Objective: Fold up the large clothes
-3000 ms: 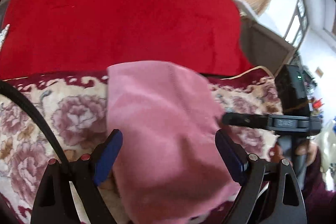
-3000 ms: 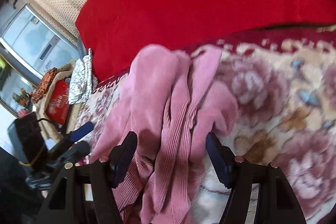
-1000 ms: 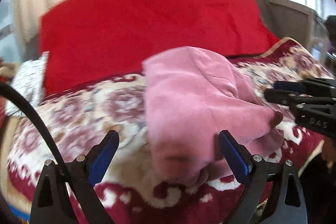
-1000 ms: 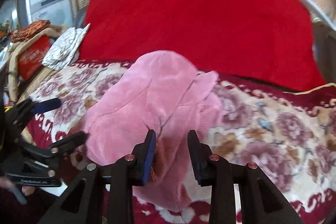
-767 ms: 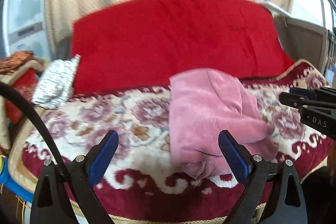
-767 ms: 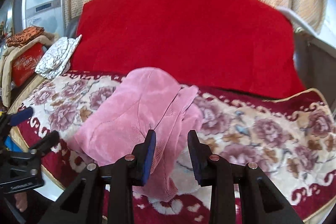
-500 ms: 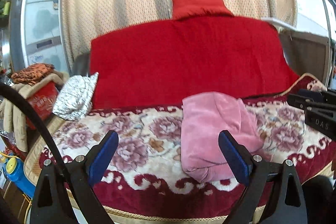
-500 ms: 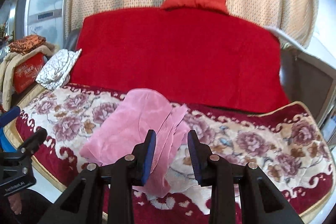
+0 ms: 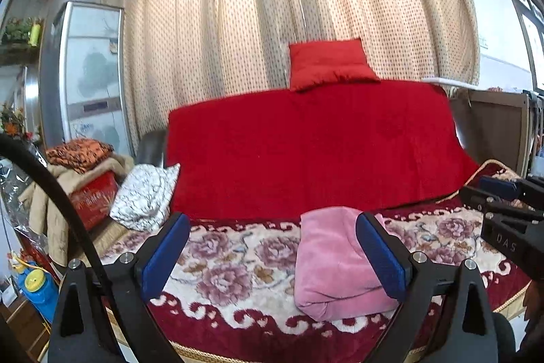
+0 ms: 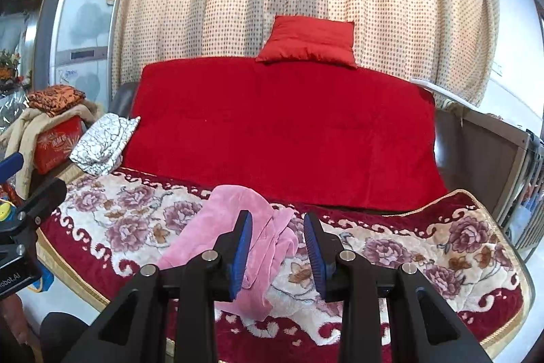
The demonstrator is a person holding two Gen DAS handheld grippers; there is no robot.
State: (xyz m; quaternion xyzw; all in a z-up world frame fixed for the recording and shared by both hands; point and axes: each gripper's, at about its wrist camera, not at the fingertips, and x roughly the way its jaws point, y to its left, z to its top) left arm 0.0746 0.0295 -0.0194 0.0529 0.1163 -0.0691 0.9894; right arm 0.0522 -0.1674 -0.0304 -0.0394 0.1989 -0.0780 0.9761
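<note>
A folded pink garment [image 9: 333, 261] lies on the floral blanket [image 9: 224, 264] covering the sofa seat, near its front edge. In the right wrist view the pink garment [image 10: 210, 233] shows loose ribbed edges on its right side. My left gripper [image 9: 272, 223] hangs open and wide in front of the sofa, well short of the garment, with nothing between its blue pads. My right gripper [image 10: 278, 218] has its jaws a narrow gap apart, also empty and clear of the cloth. Each gripper appears at the edge of the other's view: right gripper [image 9: 489, 193], left gripper [image 10: 30, 179].
A red throw [image 10: 282, 131] covers the sofa back, with a red cushion [image 10: 307, 39] on top. A white patterned cloth [image 10: 102, 145] lies at the seat's left end. A red box [image 10: 56, 138] piled with clothes stands left. Wooden furniture [image 10: 493, 159] stands right. Dotted curtains hang behind.
Both grippers have pulled back and upward from the pink garment, which stays on the blanket. The whole sofa and the curtains have come into view.
</note>
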